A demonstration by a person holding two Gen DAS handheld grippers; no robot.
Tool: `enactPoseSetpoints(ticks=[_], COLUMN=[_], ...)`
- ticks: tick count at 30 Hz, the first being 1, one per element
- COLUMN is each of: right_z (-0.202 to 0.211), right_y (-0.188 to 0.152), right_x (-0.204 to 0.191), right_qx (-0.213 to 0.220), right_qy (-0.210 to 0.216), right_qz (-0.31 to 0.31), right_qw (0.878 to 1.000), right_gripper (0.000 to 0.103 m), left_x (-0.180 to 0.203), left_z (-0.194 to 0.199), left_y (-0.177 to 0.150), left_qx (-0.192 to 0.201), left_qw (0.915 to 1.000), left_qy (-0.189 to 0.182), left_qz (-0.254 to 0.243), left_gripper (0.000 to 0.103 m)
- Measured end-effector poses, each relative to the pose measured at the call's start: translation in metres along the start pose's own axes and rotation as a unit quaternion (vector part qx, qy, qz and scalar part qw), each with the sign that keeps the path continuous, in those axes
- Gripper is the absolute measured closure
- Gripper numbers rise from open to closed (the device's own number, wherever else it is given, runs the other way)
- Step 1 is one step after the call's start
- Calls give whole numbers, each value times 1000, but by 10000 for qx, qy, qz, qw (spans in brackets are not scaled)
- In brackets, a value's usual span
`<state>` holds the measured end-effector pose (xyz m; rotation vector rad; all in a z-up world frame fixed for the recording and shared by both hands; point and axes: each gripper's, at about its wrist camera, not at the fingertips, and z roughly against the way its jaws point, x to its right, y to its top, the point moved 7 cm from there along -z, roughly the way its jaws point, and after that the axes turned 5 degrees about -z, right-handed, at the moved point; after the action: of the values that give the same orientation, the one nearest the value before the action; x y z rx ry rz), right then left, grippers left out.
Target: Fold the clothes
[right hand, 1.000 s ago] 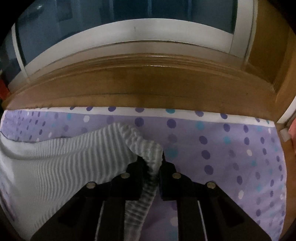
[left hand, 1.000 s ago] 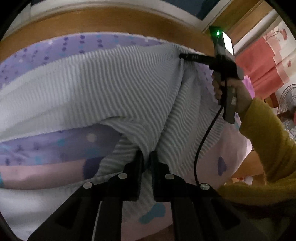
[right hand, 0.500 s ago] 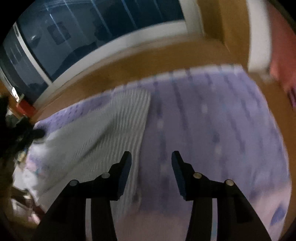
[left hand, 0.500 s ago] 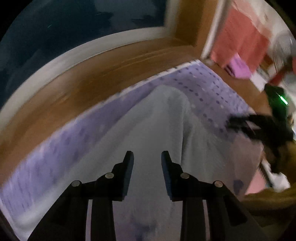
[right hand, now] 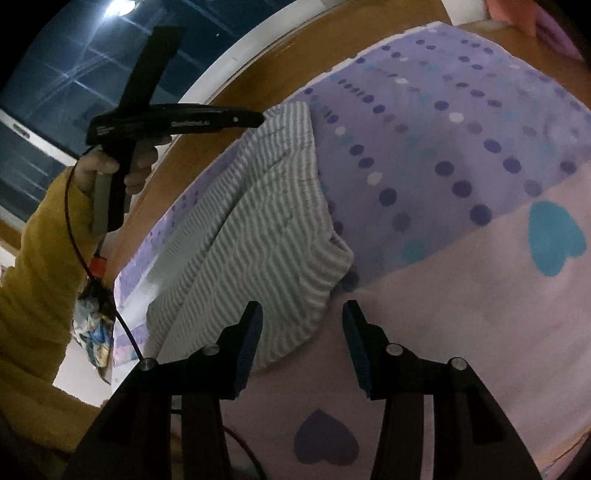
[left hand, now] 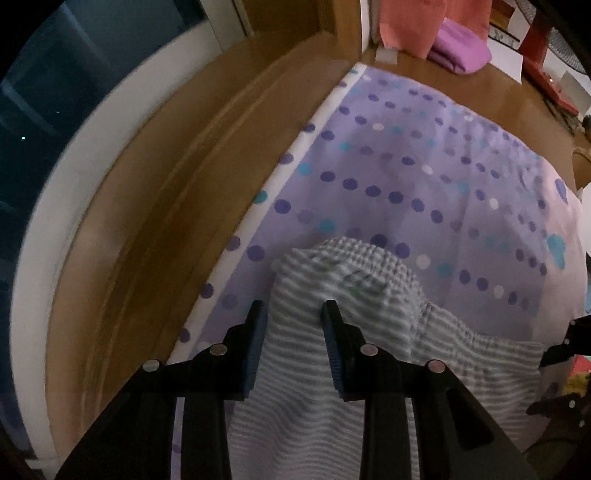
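Observation:
A grey-and-white striped garment (right hand: 258, 221) lies folded on the bed sheet (right hand: 480, 295), its near corner just ahead of my right gripper (right hand: 303, 310). That gripper stands open, with only the corner's edge showing between its fingers. My left gripper (left hand: 293, 314) hovers open over the garment's (left hand: 351, 291) far end, the cloth lying below its fingers without being pinched. In the right wrist view the left gripper (right hand: 258, 118) sits beside the garment's far corner, held by a hand in a yellow sleeve (right hand: 40, 266).
The sheet is purple with dots (left hand: 424, 177) and pink with hearts (right hand: 554, 240). A wooden ledge (left hand: 166, 192) and a dark window (right hand: 74, 74) run along its far side. Folded magenta cloth (left hand: 461, 51) and coral cloth (left hand: 406, 22) lie past the sheet's corner.
Both grippers were shut on the garment's corners a second ago. They have opened, let the cloth drop onto the sheet, and swung round to new angles.

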<state>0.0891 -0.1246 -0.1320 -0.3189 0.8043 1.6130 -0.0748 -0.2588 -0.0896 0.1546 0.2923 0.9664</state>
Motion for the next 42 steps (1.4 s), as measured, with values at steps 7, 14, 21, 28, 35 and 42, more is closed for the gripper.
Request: enactPoseSetpoints(ticks=[7, 14, 21, 28, 35, 42], right_z=[-12, -28, 20, 101, 158, 113], right_y=[-2, 5, 26, 45, 53, 44], right_x=[-16, -21, -40, -34, 37, 69], right_qx=[-4, 148, 1038, 1941, 2430, 1508], right_qy=[-155, -202, 142, -6, -845, -799], right_qz=[194, 68, 86, -5, -541, -595], right_qw=[9997, 9997, 9945, 9810, 9648, 9835], right_gripper=[58, 97, 99, 99, 101, 100], left_x=[6, -5, -28, -23, 29, 28], left_z=[-22, -11, 31, 59, 9, -37], left_y=[-12, -17, 5, 59, 111, 100], left_qx=[-61, 367, 760, 1290, 1180, 865], left_qw=[9999, 9981, 9964, 9908, 9924, 9954], left_qy=[-132, -330, 163, 370, 271, 367], left_qz=[-4, 368, 339, 156, -229, 209], left_gripper=[72, 96, 97, 97, 97, 91])
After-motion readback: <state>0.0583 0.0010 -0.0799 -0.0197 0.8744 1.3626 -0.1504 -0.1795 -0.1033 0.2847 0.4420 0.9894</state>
